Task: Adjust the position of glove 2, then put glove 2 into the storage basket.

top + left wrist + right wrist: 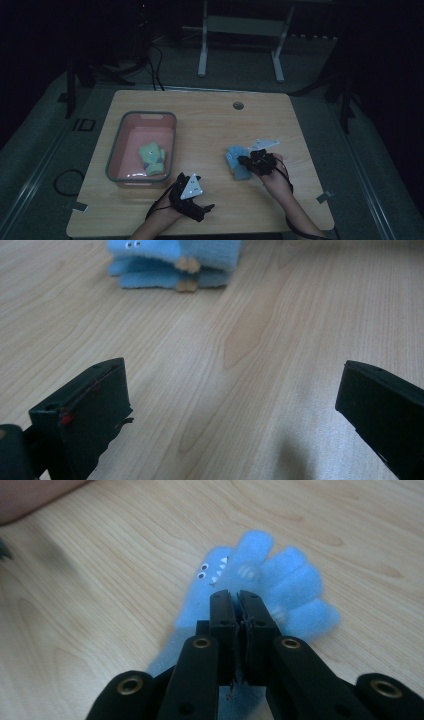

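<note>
Now my right tongs (239,596) are pinched shut on the blue monster glove (260,587), right of the pink bin (116,150) on the desk (210,120); left tongs (235,405) gape wide. Next, probably, carry it into the bin beside the green glove (152,158).

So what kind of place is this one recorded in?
Probably a lab or recording room, dimly lit: a bare wooden table on grey carpet, cables on the floor, and a white desk frame behind.

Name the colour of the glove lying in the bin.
Green glove, best in the high view.
</note>
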### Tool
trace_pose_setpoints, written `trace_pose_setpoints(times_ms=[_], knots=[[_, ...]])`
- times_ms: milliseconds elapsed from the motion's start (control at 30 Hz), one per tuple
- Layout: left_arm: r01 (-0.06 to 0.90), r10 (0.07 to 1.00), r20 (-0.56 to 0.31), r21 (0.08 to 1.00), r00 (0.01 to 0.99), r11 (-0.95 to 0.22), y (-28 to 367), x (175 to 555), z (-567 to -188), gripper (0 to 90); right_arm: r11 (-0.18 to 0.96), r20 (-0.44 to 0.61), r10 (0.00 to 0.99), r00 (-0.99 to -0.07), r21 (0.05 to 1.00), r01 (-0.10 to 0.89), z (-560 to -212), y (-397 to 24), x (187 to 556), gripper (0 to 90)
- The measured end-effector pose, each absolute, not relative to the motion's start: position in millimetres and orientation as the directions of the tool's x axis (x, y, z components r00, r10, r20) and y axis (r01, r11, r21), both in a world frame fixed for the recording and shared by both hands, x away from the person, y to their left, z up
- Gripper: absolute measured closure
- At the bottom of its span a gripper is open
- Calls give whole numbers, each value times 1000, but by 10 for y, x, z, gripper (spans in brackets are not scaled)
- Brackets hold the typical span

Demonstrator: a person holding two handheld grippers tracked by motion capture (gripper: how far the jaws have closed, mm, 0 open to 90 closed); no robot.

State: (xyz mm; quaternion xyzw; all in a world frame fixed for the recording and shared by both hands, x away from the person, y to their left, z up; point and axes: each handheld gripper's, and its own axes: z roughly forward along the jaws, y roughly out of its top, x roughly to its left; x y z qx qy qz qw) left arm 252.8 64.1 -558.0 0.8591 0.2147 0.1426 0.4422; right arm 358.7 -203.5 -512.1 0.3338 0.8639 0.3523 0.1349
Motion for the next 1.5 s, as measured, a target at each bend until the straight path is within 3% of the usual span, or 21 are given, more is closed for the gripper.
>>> trace_pose_setpoints(times_ms=[133,367,500,667,700,800,867,900,1000,1100,1267,1500], knots=[[225,487,75,820,870,-527,628,2518,-5588,10,537,2,677,-736,682,496,-5217,-2040,3637,855],[252,492,20,841,870,-479,620,2516,-5576,11,536,25,681,-732,664,521,-5361,-2054,3675,843],[228,486,53,834,872,-501,604,2512,-5572,11,527,35,685,-728,666,528,-5368,-2067,3682,824],[242,503,45,838,863,-489,601,2528,-5563,11,514,37,687,-726,682,521,-5297,-2094,3661,694],[246,503,37,840,863,-484,602,2529,-5561,11,504,46,683,-729,692,517,-5259,-2119,3651,592],[267,508,21,832,861,-487,593,2530,-5556,11,488,51,680,-731,712,504,-5217,-2164,3638,452],[267,508,21,832,861,-487,593,2530,-5556,11,479,55,683,-728,719,504,-5204,-2185,3635,452],[280,511,16,822,859,-497,562,2528,-5552,12,476,75,673,-735,718,509,-5188,-2239,3639,289],[268,508,40,813,860,-517,525,2511,-5553,11,458,109,661,-743,725,514,-5190,-2306,3636,185],[270,508,42,808,860,-524,500,2505,-5546,12,471,95,664,-742,717,513,-5196,-2364,3627,149],[285,507,13,815,862,-505,487,2513,-5535,12,476,79,663,-744,723,500,-5178,-2453,3633,169],[261,439,5,799,898,-542,337,2551,-5540,12,467,54,658,-751,754,463,-5033,-2575,3651,147]])
